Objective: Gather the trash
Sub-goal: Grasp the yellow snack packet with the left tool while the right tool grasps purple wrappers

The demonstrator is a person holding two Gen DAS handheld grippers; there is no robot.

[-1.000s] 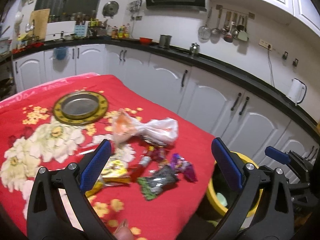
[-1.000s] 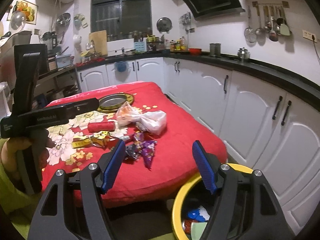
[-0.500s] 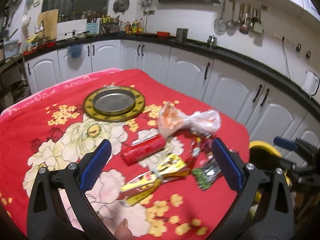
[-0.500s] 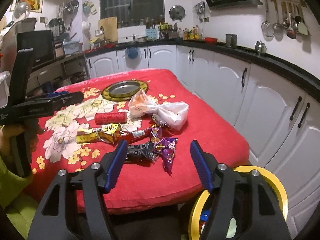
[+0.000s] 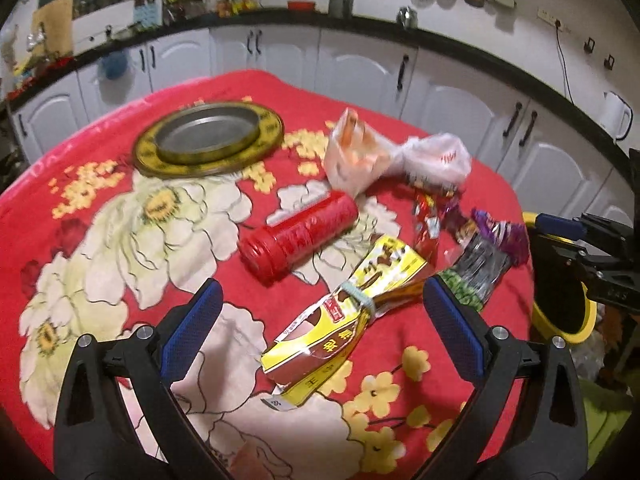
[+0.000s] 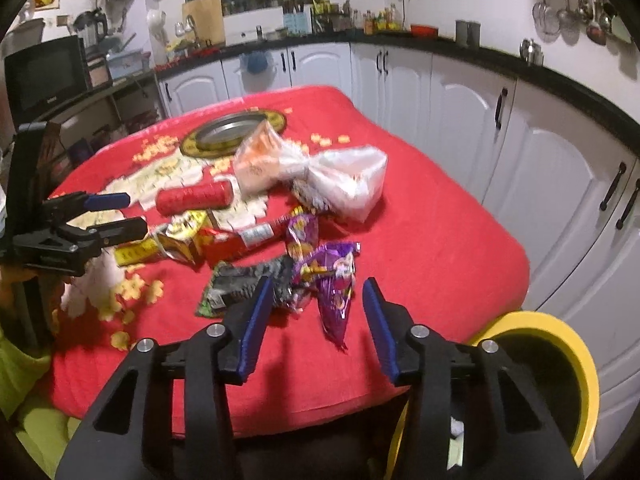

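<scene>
Trash lies on a red flowered tablecloth (image 5: 120,208): a red can (image 5: 298,236) on its side, a yellow snack bag (image 5: 344,320), a white plastic bag (image 5: 392,158), a dark green wrapper (image 5: 476,272) and purple wrappers (image 6: 334,280). My left gripper (image 5: 320,336) is open and empty, just above the yellow bag. My right gripper (image 6: 316,320) is open and empty, its fingers either side of the purple wrapper near the table's front edge. A yellow-rimmed bin (image 6: 560,368) stands on the floor beside the table.
A round metal tray with a gold rim (image 5: 208,138) sits at the far side of the table. White cabinets (image 6: 540,184) under a black counter run behind and to the right. The right gripper shows in the left wrist view (image 5: 592,248).
Both grippers have moved in lower over the table. The left one swung left, from over the bin edge to over the yellow bag. The right one moved from over the bin to the purple wrapper.
</scene>
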